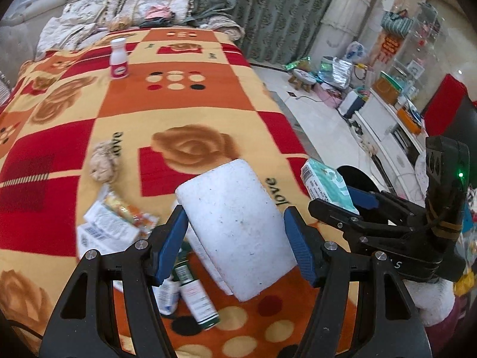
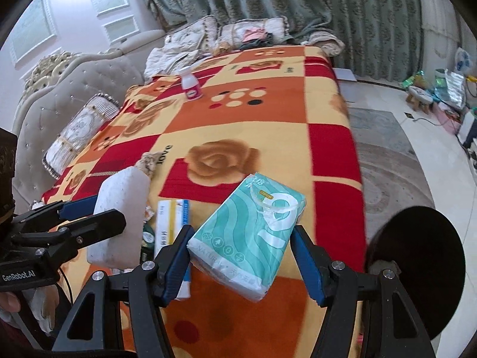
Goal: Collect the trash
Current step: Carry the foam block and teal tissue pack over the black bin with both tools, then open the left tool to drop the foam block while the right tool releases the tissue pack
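Observation:
My left gripper (image 1: 235,217) is shut on a white foam block (image 1: 235,226), held tilted above the patterned blanket (image 1: 184,107). In the right wrist view the same block (image 2: 119,220) and left gripper (image 2: 89,211) show at the left. My right gripper (image 2: 243,232) is shut on a teal tissue pack (image 2: 250,235), also lifted off the bed; both show at the right of the left wrist view, pack (image 1: 325,182) and gripper (image 1: 342,200). Under the block lie paper boxes and wrappers (image 1: 110,226) and a green-labelled bottle (image 1: 195,295). A crumpled paper wad (image 1: 103,161) sits farther up the blanket.
A white bottle with a pink label (image 1: 118,59) stands far up the bed. A round black shape (image 2: 417,268) sits beside the bed's right edge. Pillows and clothes (image 2: 247,35) pile at the far end. Bags and a small stool (image 2: 420,95) clutter the floor on the right.

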{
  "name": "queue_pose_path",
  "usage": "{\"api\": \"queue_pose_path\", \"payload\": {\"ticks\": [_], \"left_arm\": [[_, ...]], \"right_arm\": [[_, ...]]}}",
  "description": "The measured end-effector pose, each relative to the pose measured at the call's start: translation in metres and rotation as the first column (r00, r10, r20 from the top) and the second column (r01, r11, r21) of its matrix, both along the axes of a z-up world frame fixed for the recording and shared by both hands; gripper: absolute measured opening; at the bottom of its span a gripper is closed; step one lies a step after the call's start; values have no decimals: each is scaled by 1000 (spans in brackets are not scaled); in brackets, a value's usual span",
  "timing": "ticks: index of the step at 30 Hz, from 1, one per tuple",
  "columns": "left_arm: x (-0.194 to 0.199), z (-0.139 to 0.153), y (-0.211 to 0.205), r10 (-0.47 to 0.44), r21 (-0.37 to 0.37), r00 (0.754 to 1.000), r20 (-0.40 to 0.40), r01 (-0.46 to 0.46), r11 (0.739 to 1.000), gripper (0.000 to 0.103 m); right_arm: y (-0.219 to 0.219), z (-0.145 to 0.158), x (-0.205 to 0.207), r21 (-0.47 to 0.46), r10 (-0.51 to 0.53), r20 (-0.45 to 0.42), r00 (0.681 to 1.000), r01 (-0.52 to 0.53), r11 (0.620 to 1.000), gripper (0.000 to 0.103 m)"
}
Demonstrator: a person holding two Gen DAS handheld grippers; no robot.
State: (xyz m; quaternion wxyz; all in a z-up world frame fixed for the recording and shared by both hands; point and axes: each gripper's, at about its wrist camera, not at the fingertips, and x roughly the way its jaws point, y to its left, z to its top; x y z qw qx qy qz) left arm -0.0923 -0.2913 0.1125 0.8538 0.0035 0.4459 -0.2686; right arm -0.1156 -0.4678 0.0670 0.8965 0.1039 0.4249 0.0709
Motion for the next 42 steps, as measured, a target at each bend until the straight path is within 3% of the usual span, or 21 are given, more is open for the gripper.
{"api": "queue_pose_path", "payload": {"ticks": [13, 25, 30, 42], "left_arm": [[-14, 0, -84, -152, 7, 988, -10, 152, 988, 65], [-19, -4, -152, -254, 17, 967, -23, 255, 967, 65], [-16, -12, -175, -282, 15, 958, -46, 283, 959, 65], [-8, -37, -225, -365, -52, 925, -108, 362, 931, 69]], "right_arm": [[-76, -4, -37, -16, -167, -13, 986, 167, 986, 63], [-176, -44, -69, -11, -395, -131, 909, 397, 918, 65], [-195, -62, -78, -5, -451, -168, 876, 457, 890, 75], [-212, -59, -91, 4, -490, -155, 858, 497, 868, 78]]}}
